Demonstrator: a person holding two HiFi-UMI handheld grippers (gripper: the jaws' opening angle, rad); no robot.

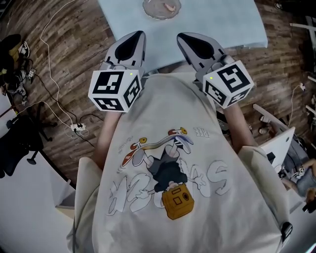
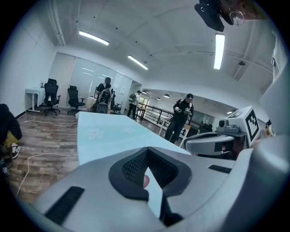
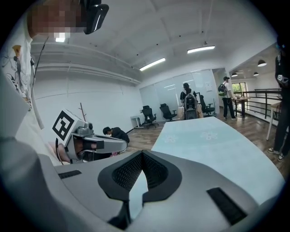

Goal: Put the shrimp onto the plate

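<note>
At the top of the head view a clear glass plate (image 1: 153,11) stands on the pale blue table (image 1: 222,24), with the pink shrimp (image 1: 169,6) lying in it. My left gripper (image 1: 139,33) and right gripper (image 1: 180,35) are held side by side at my chest, short of the table's near edge and pointing at it. Both are shut, with nothing held. In the left gripper view the left gripper (image 2: 147,148) has its tips together, and a small pink spot shows in the slit below; I cannot tell what it is. The right gripper (image 3: 142,152) shows only table through its slit.
White cables (image 1: 54,74) and a power strip (image 1: 78,127) lie on the wood floor at left, near a black chair base (image 1: 22,141). A white desk (image 1: 29,207) is at lower left. Several people (image 2: 180,118) and office chairs (image 2: 52,96) stand far off.
</note>
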